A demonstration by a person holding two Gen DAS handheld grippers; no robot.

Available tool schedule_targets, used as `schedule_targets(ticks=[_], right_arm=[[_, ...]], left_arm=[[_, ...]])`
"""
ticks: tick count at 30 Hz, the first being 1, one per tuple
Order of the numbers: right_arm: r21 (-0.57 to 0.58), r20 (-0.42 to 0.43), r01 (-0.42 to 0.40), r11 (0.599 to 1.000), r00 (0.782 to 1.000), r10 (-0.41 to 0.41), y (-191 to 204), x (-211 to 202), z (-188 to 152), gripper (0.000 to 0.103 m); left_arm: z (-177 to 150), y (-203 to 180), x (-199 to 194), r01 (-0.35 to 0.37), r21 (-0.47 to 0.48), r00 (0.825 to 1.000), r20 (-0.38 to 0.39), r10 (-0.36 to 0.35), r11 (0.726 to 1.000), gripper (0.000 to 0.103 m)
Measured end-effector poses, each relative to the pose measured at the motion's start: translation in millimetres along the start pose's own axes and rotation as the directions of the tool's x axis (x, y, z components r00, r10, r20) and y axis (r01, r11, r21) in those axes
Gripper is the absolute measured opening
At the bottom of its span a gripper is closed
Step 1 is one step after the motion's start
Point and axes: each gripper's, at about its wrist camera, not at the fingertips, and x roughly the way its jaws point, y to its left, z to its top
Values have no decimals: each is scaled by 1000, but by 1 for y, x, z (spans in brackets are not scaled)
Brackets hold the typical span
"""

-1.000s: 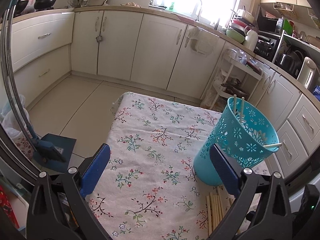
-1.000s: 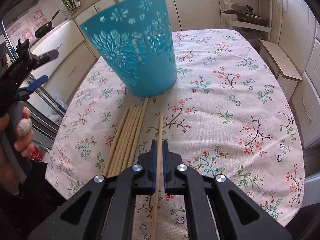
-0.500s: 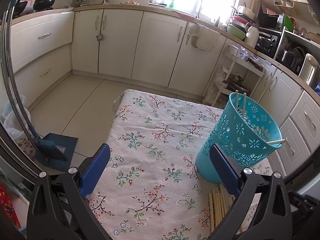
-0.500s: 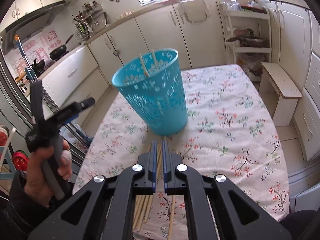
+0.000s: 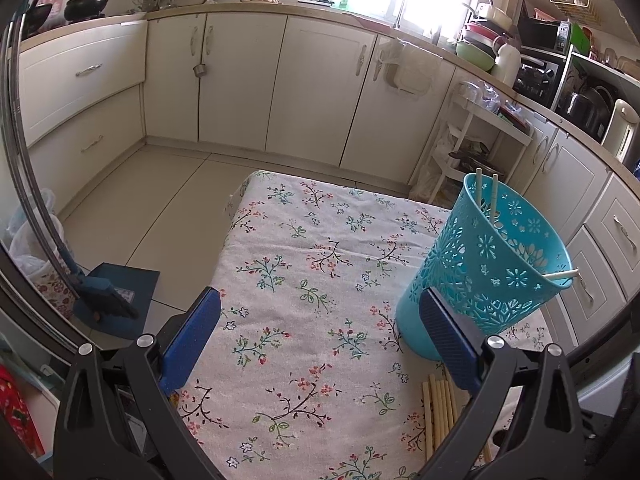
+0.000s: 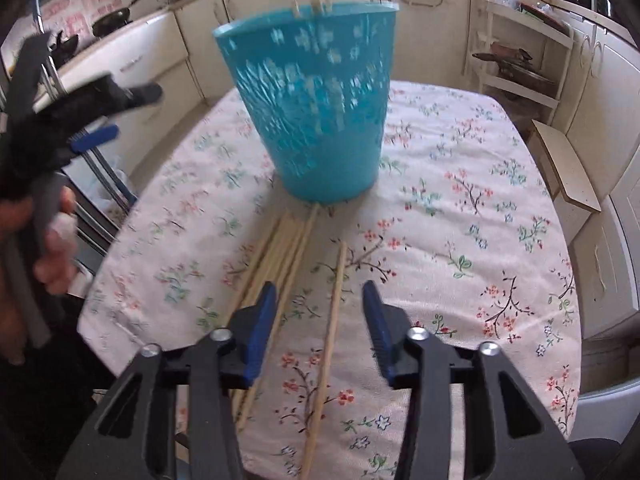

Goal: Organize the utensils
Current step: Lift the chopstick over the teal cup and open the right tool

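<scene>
A turquoise perforated basket [image 6: 316, 104] stands upright on the floral tablecloth [image 6: 460, 216]; it also shows in the left wrist view [image 5: 488, 264] with three chopsticks [image 5: 486, 196] sticking out. A bundle of wooden chopsticks [image 6: 276, 260] lies on the cloth before the basket, and a single chopstick [image 6: 334, 320] lies beside it. My right gripper [image 6: 320, 308] is open, low over the cloth, with the single chopstick between its fingers, untouched. My left gripper [image 5: 316, 336] is open and empty above the table's left part; it appears at the left of the right wrist view [image 6: 80, 120].
Kitchen cabinets [image 5: 312, 80] run along the far walls. A white shelf rack [image 5: 476, 148] and a small wooden stool [image 6: 564, 164] stand past the table's far and right sides. A broom and dustpan [image 5: 104, 300] sit on the floor at the left.
My right gripper was shut on a chopstick, lifted toward the basket, then came back down and opened over the single chopstick on the cloth. The left gripper barely moved.
</scene>
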Motion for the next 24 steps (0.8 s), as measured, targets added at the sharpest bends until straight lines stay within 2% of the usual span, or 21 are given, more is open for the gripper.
schedule_targets(ticks=[5, 8, 10, 13, 15, 16, 19, 21, 24], right_arm=[[-6, -39, 47, 999, 998, -47, -6, 24, -3, 21], [-64, -23, 70, 995, 997, -72, 1, 24, -4, 6], [-55, -8, 59, 997, 998, -60, 0, 16, -4, 5], [60, 44, -54, 997, 998, 51, -12, -11, 4, 5], [129, 119, -158, 979, 982, 143, -20, -43, 16, 5], [139, 178, -204, 969, 968, 178, -23, -66, 26, 5], [127, 312, -269, 955, 924, 219, -22, -109, 56, 5], [110, 430, -295, 949, 875, 222, -20, -133, 84, 6], [116, 561, -310, 944, 805, 195, -18, -144, 118, 6]], left_arm=[[-1, 0, 1, 3, 0, 1000, -3, -3, 1000, 96], [-1, -1, 3, 3, 6, 1000, -9, -3, 1000, 96], [-2, -2, 5, 2, 10, 1000, -14, -2, 1000, 96], [-4, -3, 5, -2, 11, 1000, -19, 2, 1000, 96], [-4, -2, 6, -3, 9, 1000, -22, 3, 1000, 96], [-4, -2, 6, -3, 6, 1000, -24, 4, 1000, 96], [-3, -2, 7, 8, -9, 999, -32, -9, 1000, 96], [-3, -5, 7, 6, -1, 1000, -29, -6, 1000, 96], [-4, -9, 8, 3, 20, 1000, -31, -2, 1000, 96]])
